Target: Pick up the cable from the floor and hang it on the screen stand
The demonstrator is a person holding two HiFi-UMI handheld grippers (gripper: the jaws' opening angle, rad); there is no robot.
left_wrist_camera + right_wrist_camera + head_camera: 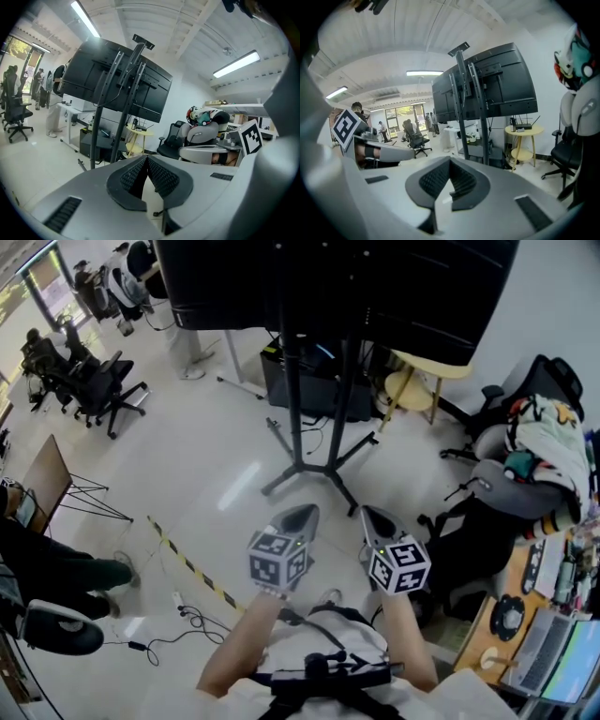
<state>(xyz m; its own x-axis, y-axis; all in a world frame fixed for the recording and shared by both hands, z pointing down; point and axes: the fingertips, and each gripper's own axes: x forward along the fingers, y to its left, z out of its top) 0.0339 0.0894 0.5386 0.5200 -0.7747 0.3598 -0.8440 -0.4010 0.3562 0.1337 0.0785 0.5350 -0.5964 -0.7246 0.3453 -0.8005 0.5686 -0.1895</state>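
Observation:
A thin black cable [187,621] with a white plug lies loose on the floor at the lower left, well left of both grippers. The black screen stand [296,381] rises straight ahead on splayed legs and carries a large dark screen [328,282]. My left gripper [307,511] and right gripper [368,513] hover side by side in front of the stand's base, both shut and empty. In the left gripper view the shut pads [146,158] point at the stand [126,89]. The right gripper [450,161] faces the stand [461,103] too.
Yellow-black tape [192,568] runs across the floor near the cable. Office chairs [94,390] stand at the far left. A yellow round table [412,385] and a chair heaped with clothes [530,442] are at the right. A desk [544,624] fills the lower right corner. A person's leg [56,568] is at the left edge.

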